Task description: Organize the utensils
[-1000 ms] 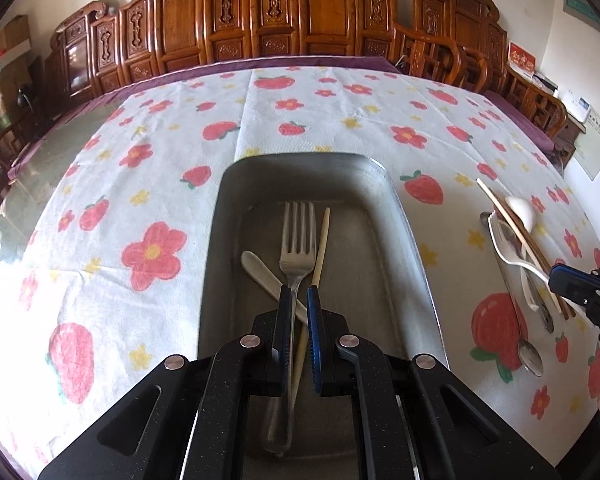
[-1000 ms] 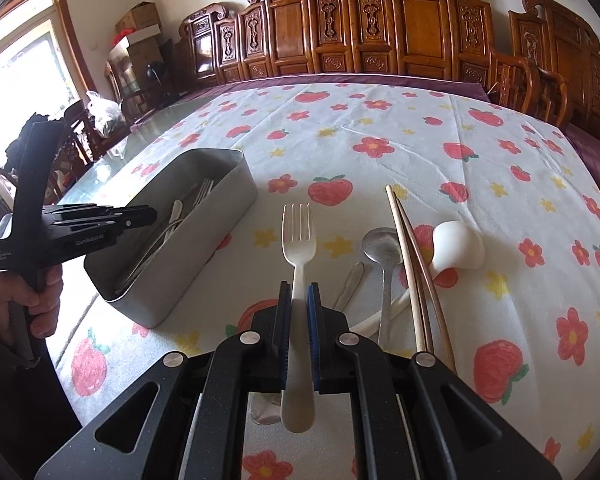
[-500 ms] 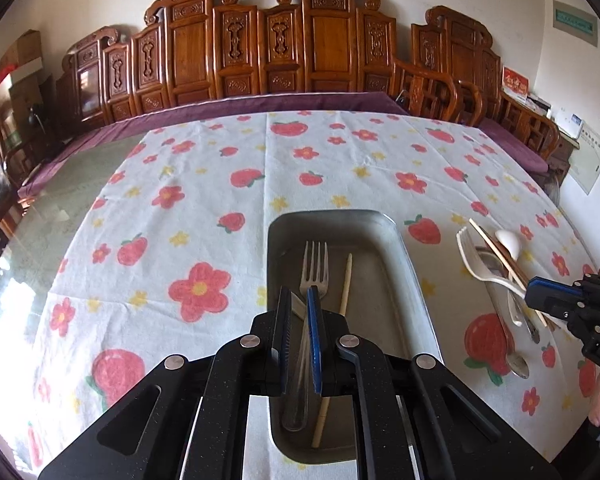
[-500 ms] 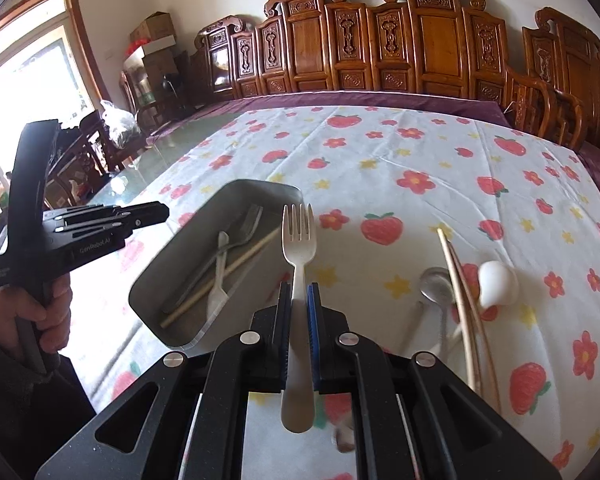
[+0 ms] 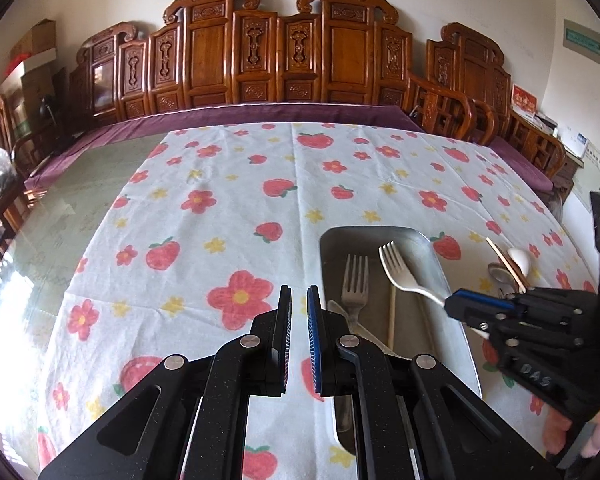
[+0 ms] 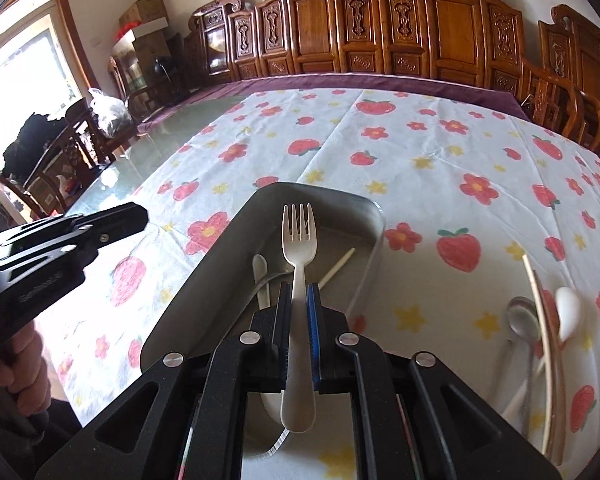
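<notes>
My right gripper [image 6: 299, 294] is shut on a white plastic fork [image 6: 299, 240] and holds it above the grey metal tray [image 6: 204, 280]; it also shows in the left wrist view [image 5: 456, 304] with the white fork [image 5: 400, 272] over the tray [image 5: 456, 344]. In the tray lie a metal fork [image 5: 354, 280], a chopstick [image 5: 392, 314] and a white utensil [image 6: 260, 276]. My left gripper [image 5: 299, 300] is nearly shut and empty, above the tablecloth left of the tray.
On the cloth right of the tray lie chopsticks [image 6: 544, 332], a metal spoon [image 6: 522, 320] and a white spoon [image 6: 568, 312]. Carved wooden chairs [image 5: 260, 52] line the far side of the table. Bare glass tabletop [image 5: 48, 216] lies to the left.
My right gripper has carried the white fork left from the cloth to above the tray. My left gripper has let go of the metal fork and drawn back up and left of the tray.
</notes>
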Available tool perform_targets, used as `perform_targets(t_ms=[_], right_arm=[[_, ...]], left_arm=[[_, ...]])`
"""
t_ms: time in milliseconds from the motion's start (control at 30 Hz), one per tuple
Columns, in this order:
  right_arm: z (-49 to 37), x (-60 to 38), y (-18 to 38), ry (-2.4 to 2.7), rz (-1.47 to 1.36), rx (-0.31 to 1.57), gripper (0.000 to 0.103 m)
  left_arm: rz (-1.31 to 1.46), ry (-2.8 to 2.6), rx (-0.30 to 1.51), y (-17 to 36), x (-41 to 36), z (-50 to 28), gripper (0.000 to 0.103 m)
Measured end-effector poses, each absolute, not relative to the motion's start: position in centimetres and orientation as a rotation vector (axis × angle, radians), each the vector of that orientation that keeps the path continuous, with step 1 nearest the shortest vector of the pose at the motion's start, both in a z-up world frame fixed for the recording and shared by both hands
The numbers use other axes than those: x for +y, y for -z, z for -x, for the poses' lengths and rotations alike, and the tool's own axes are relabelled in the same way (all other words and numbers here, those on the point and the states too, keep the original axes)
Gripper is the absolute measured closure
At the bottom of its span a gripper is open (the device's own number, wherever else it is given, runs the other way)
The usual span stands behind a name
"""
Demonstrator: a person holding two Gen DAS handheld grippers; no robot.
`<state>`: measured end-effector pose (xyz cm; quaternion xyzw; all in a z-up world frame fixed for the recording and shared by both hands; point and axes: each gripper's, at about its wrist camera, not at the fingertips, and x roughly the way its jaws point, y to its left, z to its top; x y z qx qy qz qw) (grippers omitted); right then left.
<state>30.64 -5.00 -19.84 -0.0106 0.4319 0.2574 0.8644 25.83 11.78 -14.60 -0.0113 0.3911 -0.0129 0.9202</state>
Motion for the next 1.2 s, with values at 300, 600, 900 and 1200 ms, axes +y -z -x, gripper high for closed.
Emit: perform_targets(t_ms=[300, 600, 900, 1200], right_arm=[[-33.1, -2.7, 21.7, -0.478, -0.086, 0.968, 0.092], [-32.4, -4.1, 20.8, -0.585, -0.168, 0.944, 0.090], [-29.0, -12.8, 17.9, -0.522, -0.022, 0.837, 0.090], [-26.3, -23.5, 19.4, -0.331, 0.058, 0.823, 0.090]], left_arm=[[0.067, 0.003, 0.801, 14.4, 13.5, -26.0, 0.096], [0.057, 0.023, 0.795, 14.1, 12.7, -25.7, 0.096], [0.033, 0.089, 0.782, 13.8, 9.1, -25.1, 0.078], [-0.002, 0.150, 0.759, 13.4, 4.8, -24.1, 0.078]])
